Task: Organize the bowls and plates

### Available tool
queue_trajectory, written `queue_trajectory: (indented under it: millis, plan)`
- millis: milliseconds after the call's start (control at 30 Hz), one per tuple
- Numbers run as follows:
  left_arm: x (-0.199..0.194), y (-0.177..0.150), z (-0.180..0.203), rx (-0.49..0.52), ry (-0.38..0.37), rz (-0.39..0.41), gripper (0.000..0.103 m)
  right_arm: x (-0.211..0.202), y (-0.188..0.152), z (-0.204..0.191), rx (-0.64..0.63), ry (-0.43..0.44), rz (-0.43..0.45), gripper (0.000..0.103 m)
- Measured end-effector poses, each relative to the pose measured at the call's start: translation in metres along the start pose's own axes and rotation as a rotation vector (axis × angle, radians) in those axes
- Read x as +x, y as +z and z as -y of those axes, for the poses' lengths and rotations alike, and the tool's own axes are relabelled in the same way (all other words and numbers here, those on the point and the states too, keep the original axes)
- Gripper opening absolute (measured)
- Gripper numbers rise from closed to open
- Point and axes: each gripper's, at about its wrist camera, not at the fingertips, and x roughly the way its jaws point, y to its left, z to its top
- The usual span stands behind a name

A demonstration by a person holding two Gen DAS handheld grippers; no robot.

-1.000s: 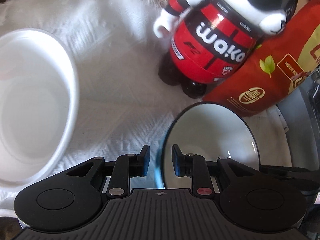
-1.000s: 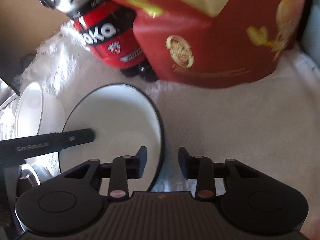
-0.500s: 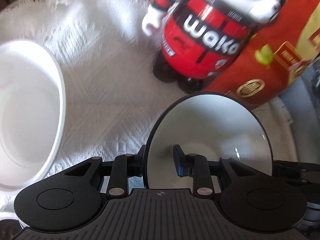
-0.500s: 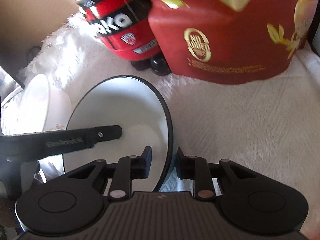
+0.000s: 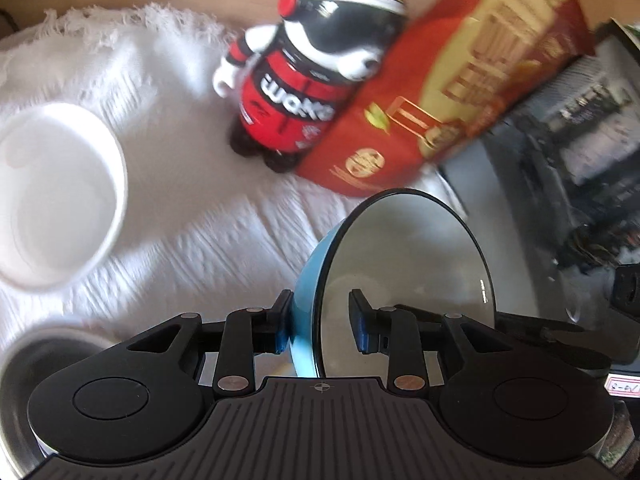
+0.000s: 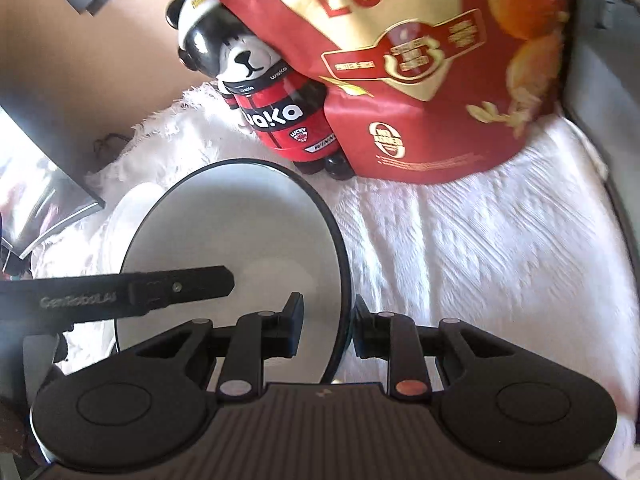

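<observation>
We are holding the blue bowl [image 5: 408, 272] up on edge between our two hands, clear of the white cloth [image 5: 200, 232], its open face turned toward the right hand. Closest in, the right gripper [image 6: 328, 322] is pressed together, pinching the bowl's dark rim on its own side. The left gripper [image 5: 320, 320] is straddling the opposite wall. Its jaws have just been opening with that wall between them: the outer pad is lying against the blue outside, while the inner pad seems to stand clear of the white inside. We are therefore judging the right hand to be carrying most of the weight.

Farther out and off to the left of the left gripper, a white bowl [image 5: 60, 200] is sitting upright on the cloth. It is well apart from the blue one. The left hand is the nearer to it, so nesting the bowls would likely mean swinging leftward and levelling the blue one. Beyond both grippers, a bear-shaped bottle [image 5: 304, 96] is leaning against a red bag [image 5: 460, 100].

The left view is showing the bowl's blue outside and a metal vessel [image 5: 48, 344] close beside the gripper. The right view is showing only the white inside, with the left gripper's finger crossing it and the white bowl half hidden behind.
</observation>
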Motion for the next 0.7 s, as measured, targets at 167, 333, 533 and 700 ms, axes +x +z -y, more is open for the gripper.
queue_trajectory:
  millis: [167, 333, 533, 700]
  plan:
    - [-0.002, -0.034, 0.005, 0.036, -0.005, -0.027, 0.032, -0.025, -0.031, 0.0, -0.014, -0.01, -0.001, 0.025]
    - [0.007, -0.063, -0.004, 0.02, -0.004, -0.098, 0.033, -0.022, -0.066, 0.003, 0.007, -0.035, -0.051, 0.025]
    - [0.012, -0.083, -0.009, 0.034, 0.031, -0.112, 0.033, -0.003, -0.099, 0.007, 0.034, -0.065, -0.093, 0.025]
    - [0.014, -0.091, -0.017, 0.029, 0.057, -0.109, 0.032, 0.008, -0.107, 0.005, 0.054, -0.067, -0.102, 0.025]
